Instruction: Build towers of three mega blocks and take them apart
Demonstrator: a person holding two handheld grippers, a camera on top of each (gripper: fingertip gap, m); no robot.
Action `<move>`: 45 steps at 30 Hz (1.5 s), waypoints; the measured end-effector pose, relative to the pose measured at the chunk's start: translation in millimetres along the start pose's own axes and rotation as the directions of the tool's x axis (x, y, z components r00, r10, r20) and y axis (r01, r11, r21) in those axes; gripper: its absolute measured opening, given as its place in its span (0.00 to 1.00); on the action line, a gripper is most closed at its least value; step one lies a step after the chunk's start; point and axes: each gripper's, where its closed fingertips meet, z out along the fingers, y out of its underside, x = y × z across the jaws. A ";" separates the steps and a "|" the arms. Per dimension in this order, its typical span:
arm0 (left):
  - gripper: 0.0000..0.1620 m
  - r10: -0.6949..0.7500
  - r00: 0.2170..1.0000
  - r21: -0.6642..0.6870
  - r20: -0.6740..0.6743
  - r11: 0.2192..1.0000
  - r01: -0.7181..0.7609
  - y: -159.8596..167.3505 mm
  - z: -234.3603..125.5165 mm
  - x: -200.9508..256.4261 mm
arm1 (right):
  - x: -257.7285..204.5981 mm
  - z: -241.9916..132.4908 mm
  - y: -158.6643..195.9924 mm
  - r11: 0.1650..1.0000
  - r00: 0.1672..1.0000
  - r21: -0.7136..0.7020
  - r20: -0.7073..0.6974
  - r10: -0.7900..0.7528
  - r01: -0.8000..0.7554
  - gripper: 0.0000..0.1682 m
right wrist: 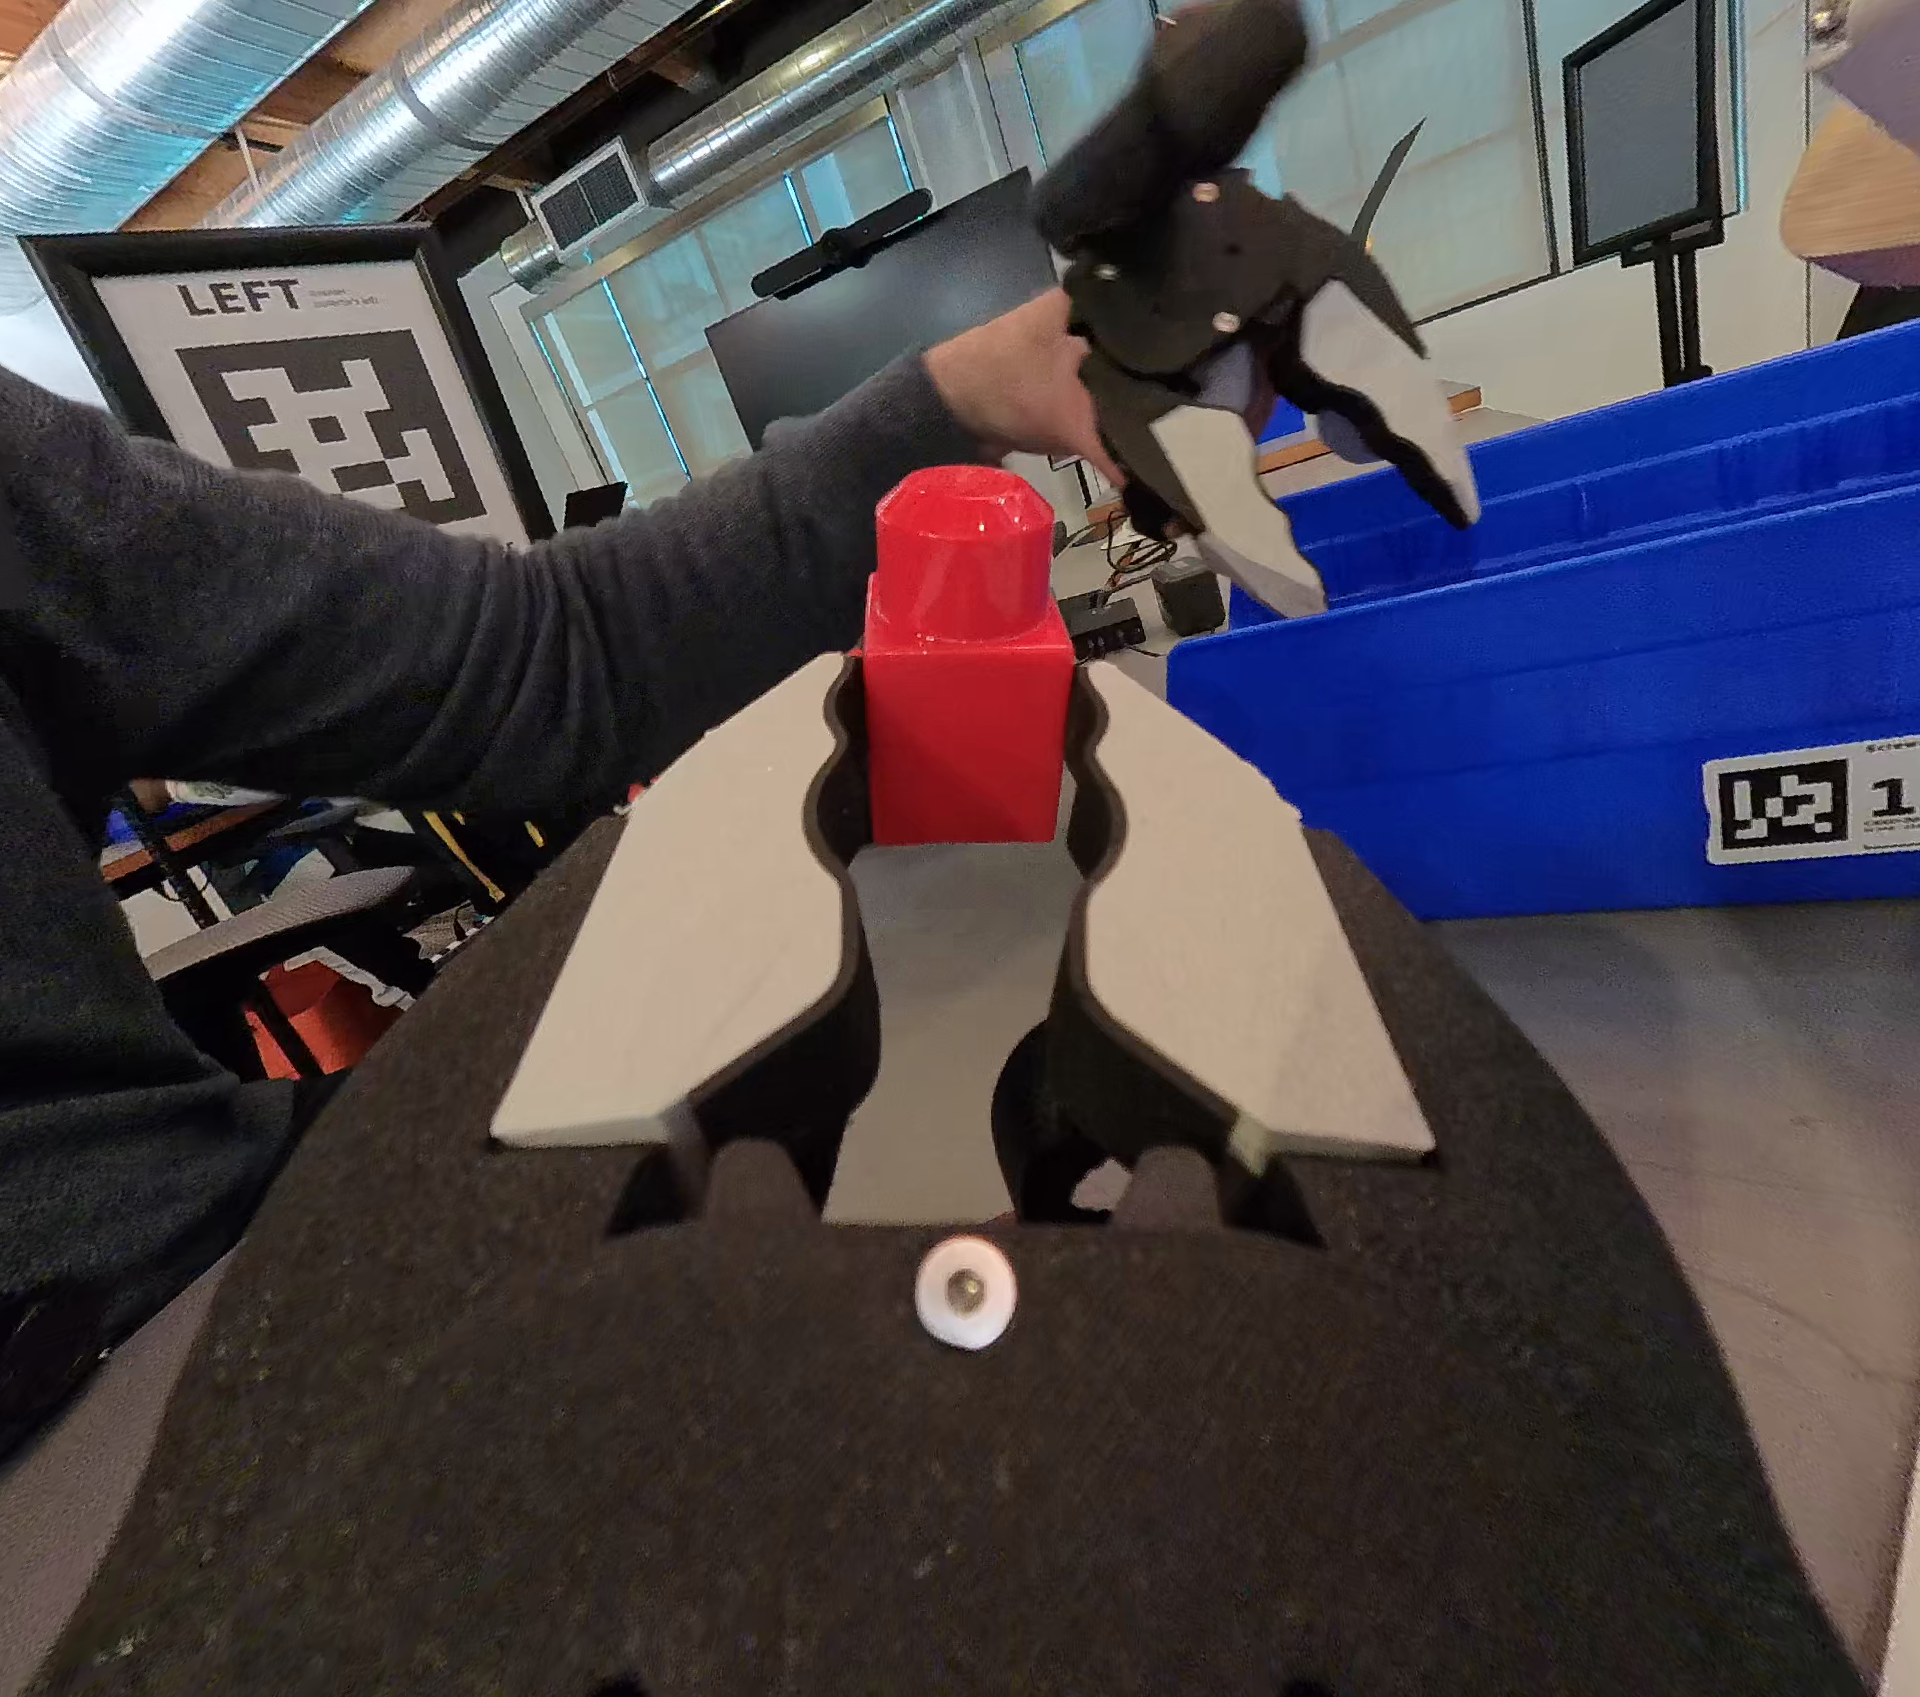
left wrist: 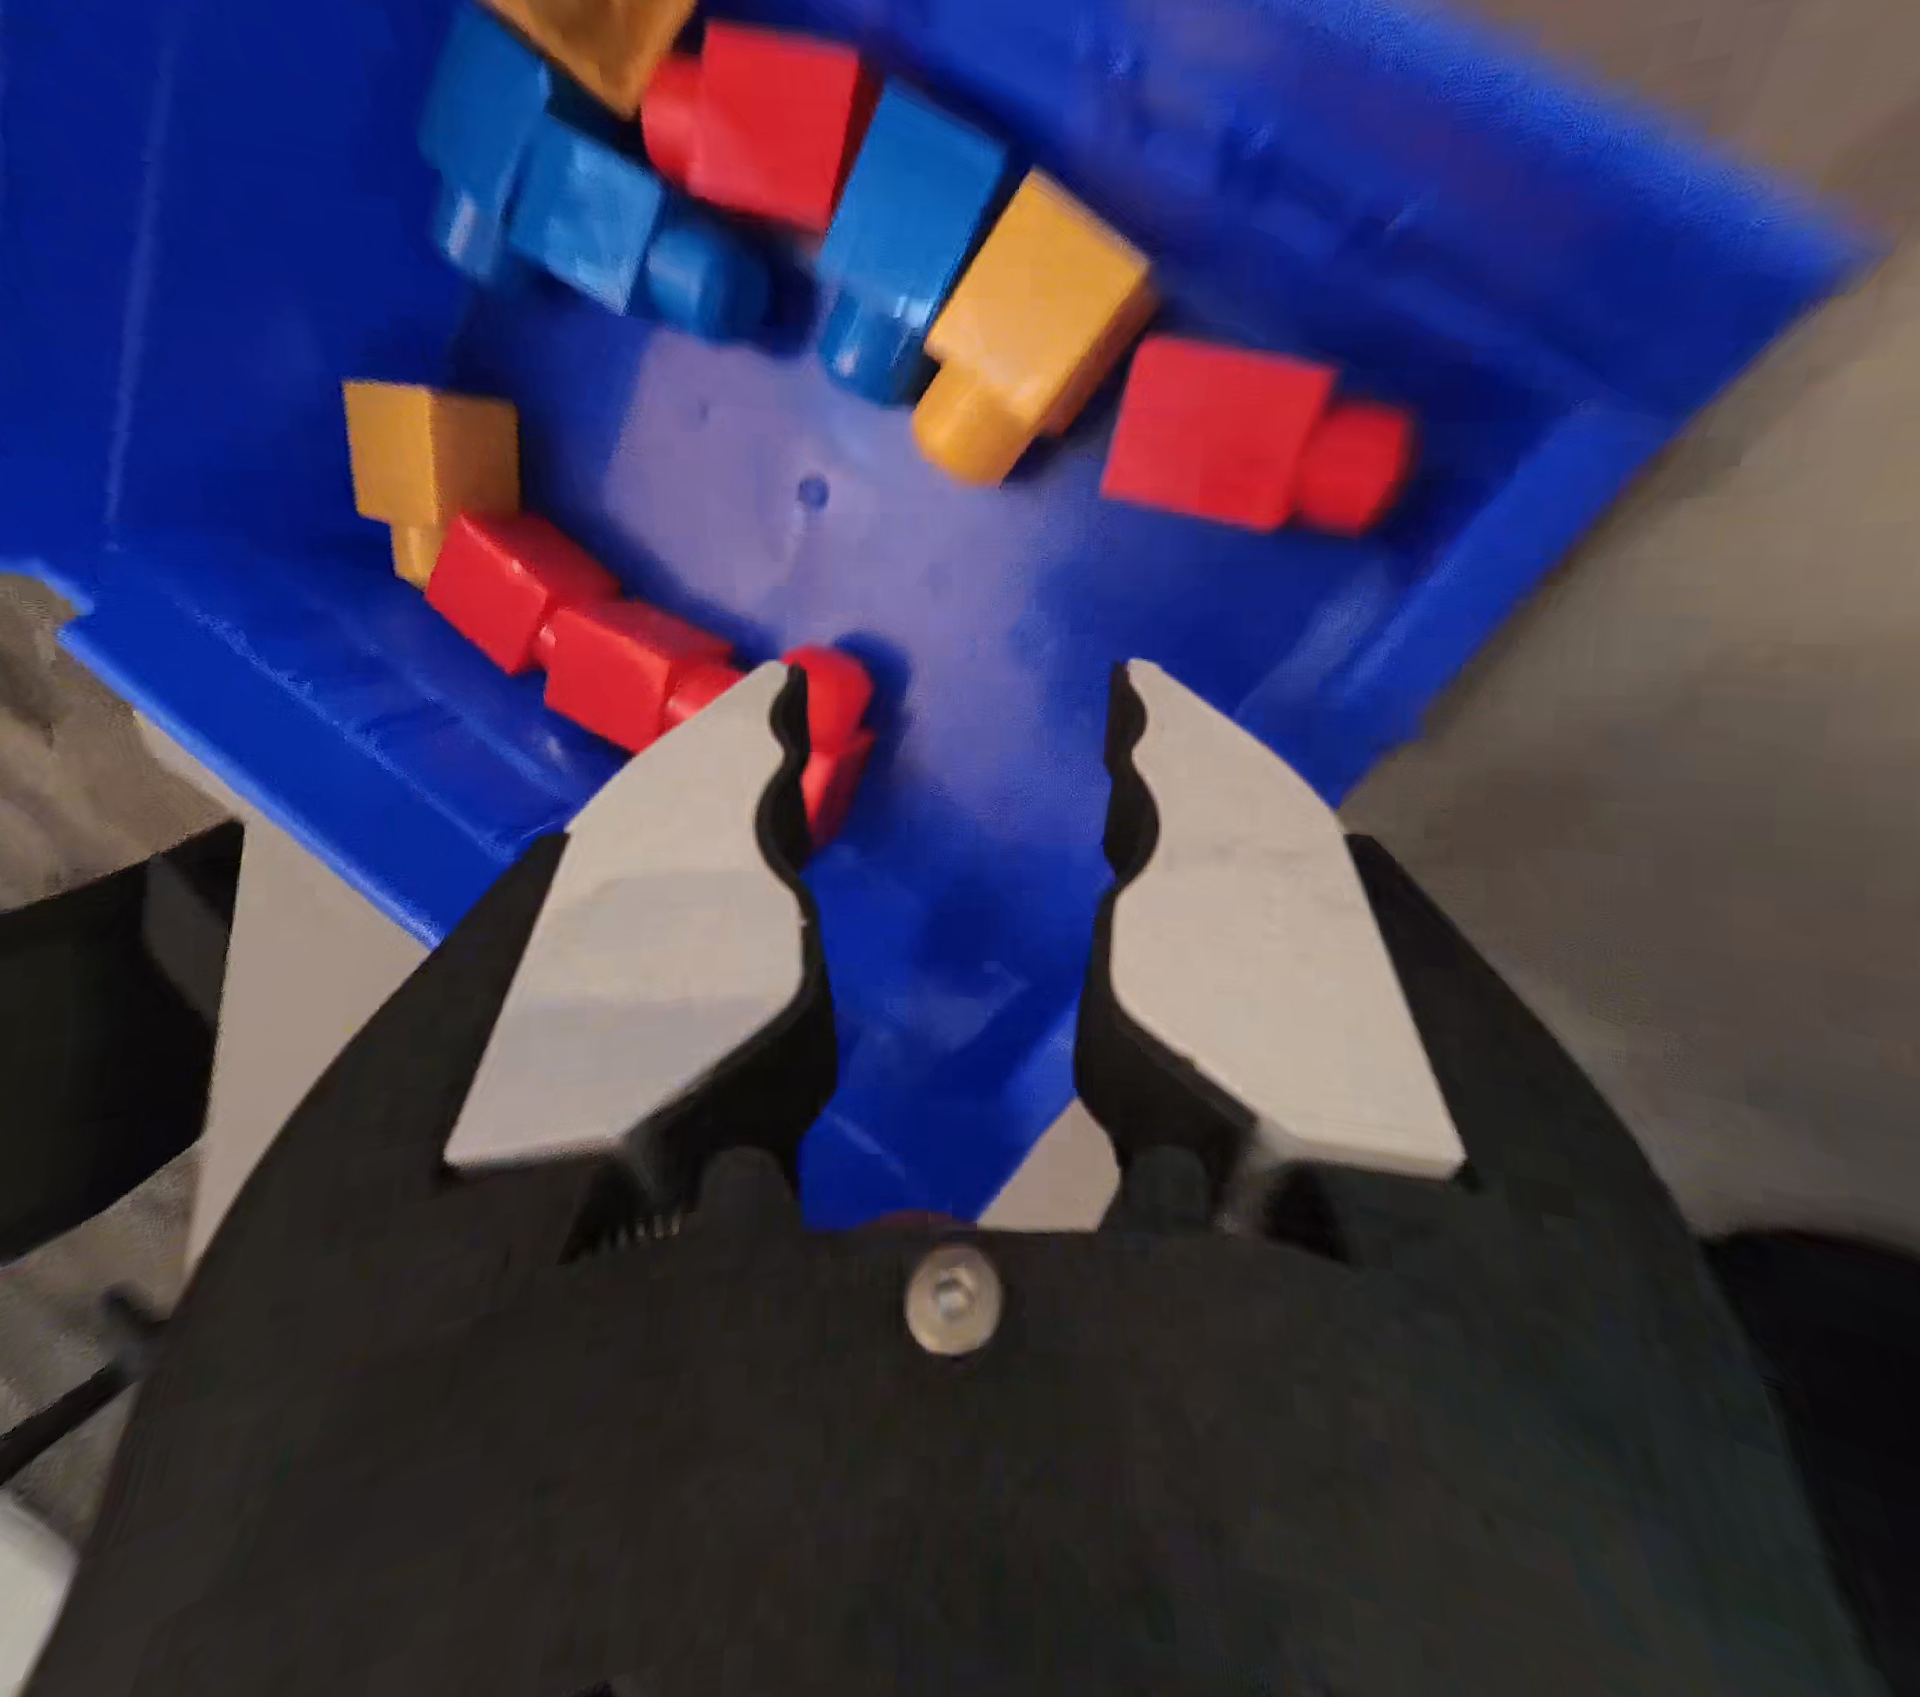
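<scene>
My left gripper point(left wrist: 956, 691) is open and empty, pointing down into a blue bin point(left wrist: 1351, 120) that holds several red, blue and yellow mega blocks. A red block point(left wrist: 831, 733) lies just beside its left finger; two joined red blocks point(left wrist: 561, 619) lie to the left of it. A yellow block point(left wrist: 1029, 317) and a red block point(left wrist: 1236, 432) lie farther in. My right gripper point(right wrist: 966, 712) is shut on a red block point(right wrist: 966, 691), held upright with its stud on top, over the grey table. The left gripper point(right wrist: 1351, 546) also shows there, open above the blue bin point(right wrist: 1558, 712).
A person's sleeve and hand point(right wrist: 997, 390) reach across in the right wrist view. The grey table point(right wrist: 1714, 1076) extends right of my right gripper. A framed marker board point(right wrist: 301, 390) stands behind on the left. The bin carries a white label point(right wrist: 1808, 800).
</scene>
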 end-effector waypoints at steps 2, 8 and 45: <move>0.35 0.065 0.998 -0.141 -0.007 0.988 -0.065 17.2 16.2 -14.1 | 0.0 -0.1 -0.1 1.000 1.000 0.001 0.001 0.002 -0.002 0.21; 0.35 0.153 0.985 -0.390 -0.076 0.905 -0.171 47.2 52.4 -33.4 | 0.3 -0.5 -0.4 1.000 1.000 0.002 0.002 0.005 -0.005 0.21; 0.23 -0.277 0.808 0.632 -0.521 0.510 0.583 -151.7 -92.5 116.6 | -0.4 15.0 25.5 0.979 0.995 -0.191 -0.054 -0.082 0.071 0.21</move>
